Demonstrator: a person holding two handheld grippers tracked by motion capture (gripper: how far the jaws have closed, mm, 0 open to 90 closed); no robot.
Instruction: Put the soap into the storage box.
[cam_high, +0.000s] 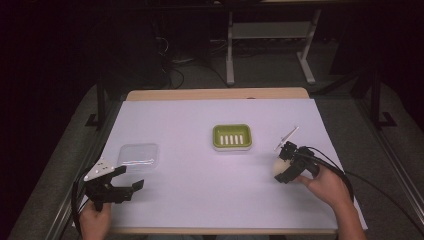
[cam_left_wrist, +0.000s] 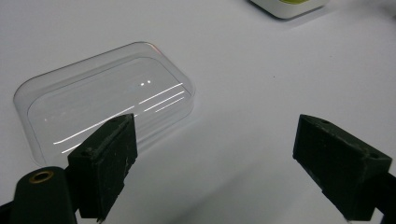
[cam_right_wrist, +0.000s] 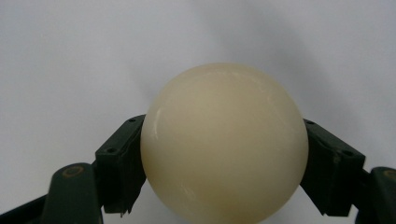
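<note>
A cream-coloured round soap (cam_right_wrist: 224, 142) sits between the jaws of my right gripper (cam_right_wrist: 224, 172), which is shut on it at both sides. In the high view that soap (cam_high: 278, 166) and the right gripper (cam_high: 286, 165) are at the right of the white table cover. A green soap dish (cam_high: 232, 136) with a slotted white insert stands in the middle. A clear plastic lid (cam_high: 138, 155) lies at the left. My left gripper (cam_high: 122, 181) is open just in front of the clear lid (cam_left_wrist: 105, 105), with nothing between its jaws.
The white sheet (cam_high: 200, 165) covers a wooden table (cam_high: 215, 93). A corner of the soap dish (cam_left_wrist: 289, 7) shows at the top of the left gripper view. Dark floor, cables and table legs lie beyond the far edge.
</note>
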